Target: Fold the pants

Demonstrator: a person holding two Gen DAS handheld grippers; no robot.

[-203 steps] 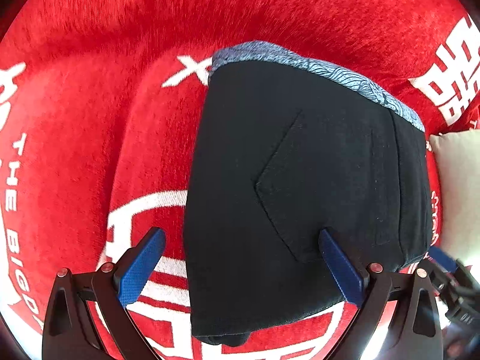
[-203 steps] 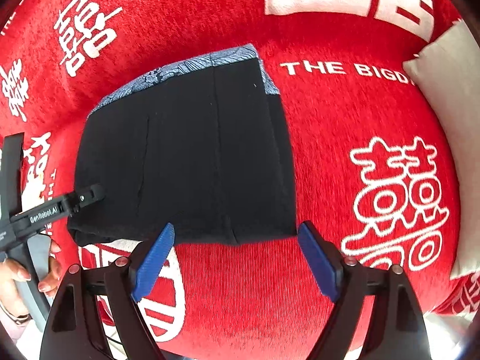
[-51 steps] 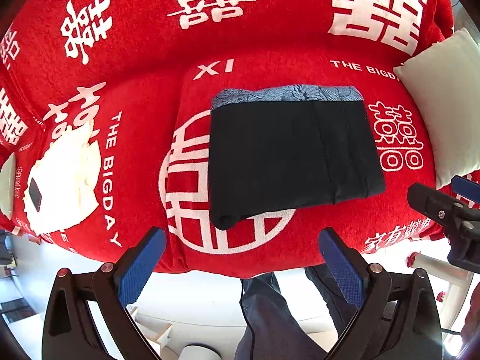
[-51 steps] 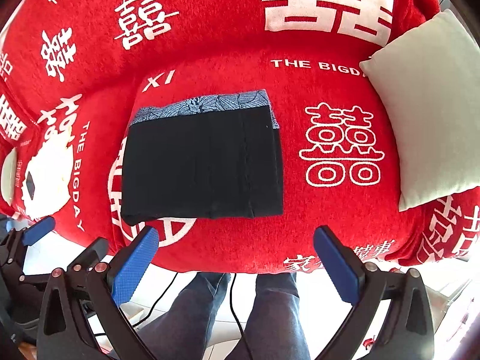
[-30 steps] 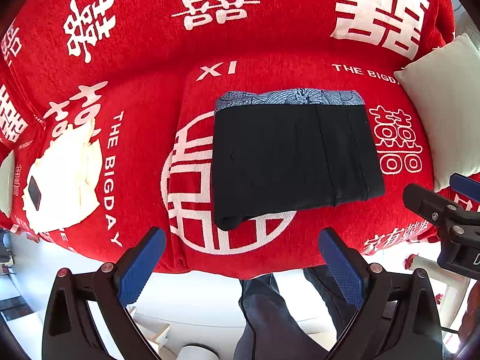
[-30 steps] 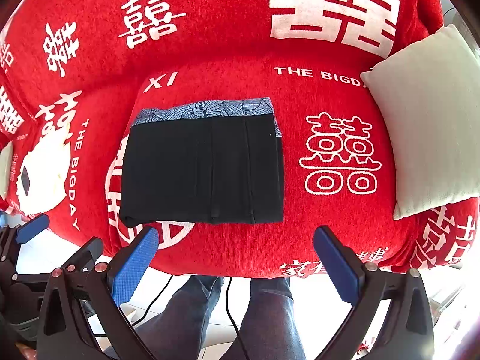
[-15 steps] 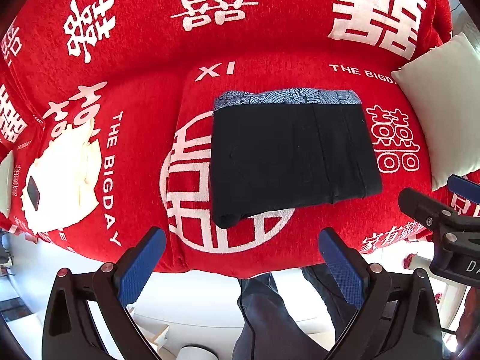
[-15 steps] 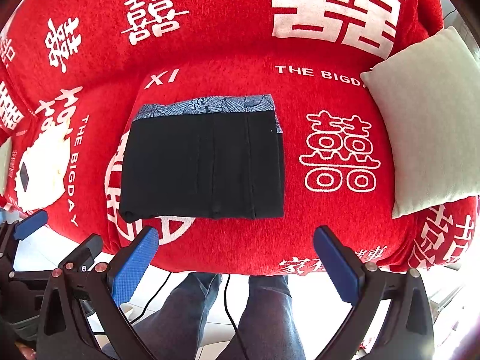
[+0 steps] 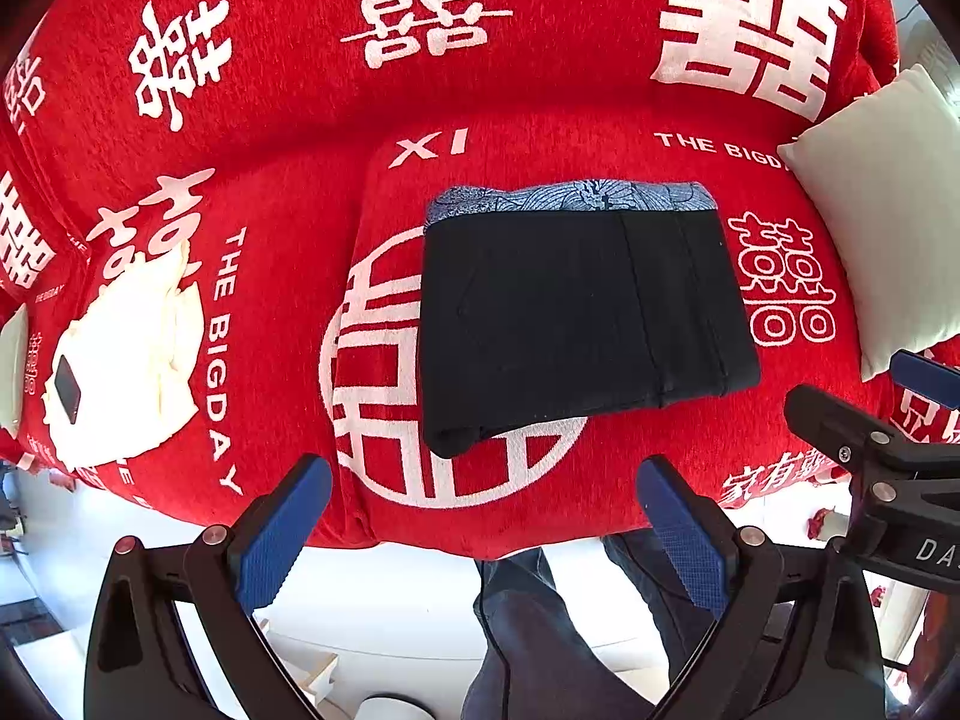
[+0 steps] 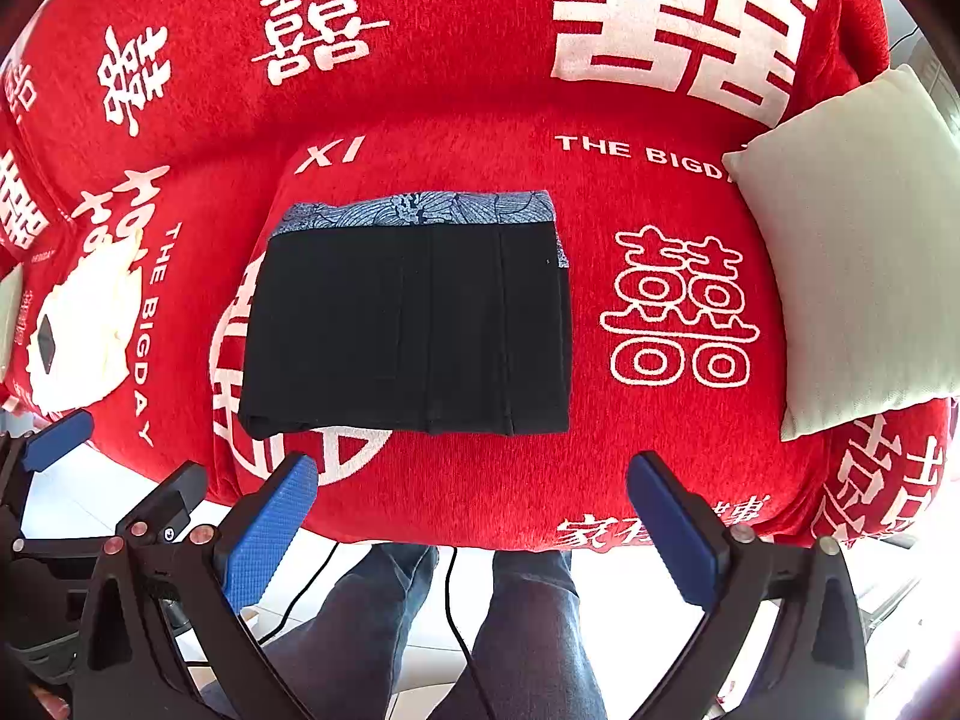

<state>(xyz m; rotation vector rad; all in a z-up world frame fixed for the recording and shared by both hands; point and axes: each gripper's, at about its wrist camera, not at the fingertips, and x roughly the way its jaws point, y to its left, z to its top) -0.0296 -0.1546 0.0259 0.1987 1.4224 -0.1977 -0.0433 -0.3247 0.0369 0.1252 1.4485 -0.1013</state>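
Note:
The black pants (image 9: pixel 576 312) lie folded into a flat rectangle on the red sofa seat, with a blue patterned waistband (image 9: pixel 570 198) along the far edge. They also show in the right wrist view (image 10: pixel 408 330). My left gripper (image 9: pixel 480 516) is open and empty, held back in front of the sofa's front edge. My right gripper (image 10: pixel 474 510) is open and empty too, likewise off the sofa, near the person's legs.
The red sofa cover (image 9: pixel 420 90) has white lettering. A pale cushion (image 10: pixel 858 252) sits at the right end. A cream cloth with a dark phone on it (image 9: pixel 120 360) lies at the left. The person's legs (image 10: pixel 516 630) stand below the sofa's front edge.
Since 6.8 s ago both grippers have pulled back from the pants to beyond the sofa's front edge. Over the last second almost nothing has moved.

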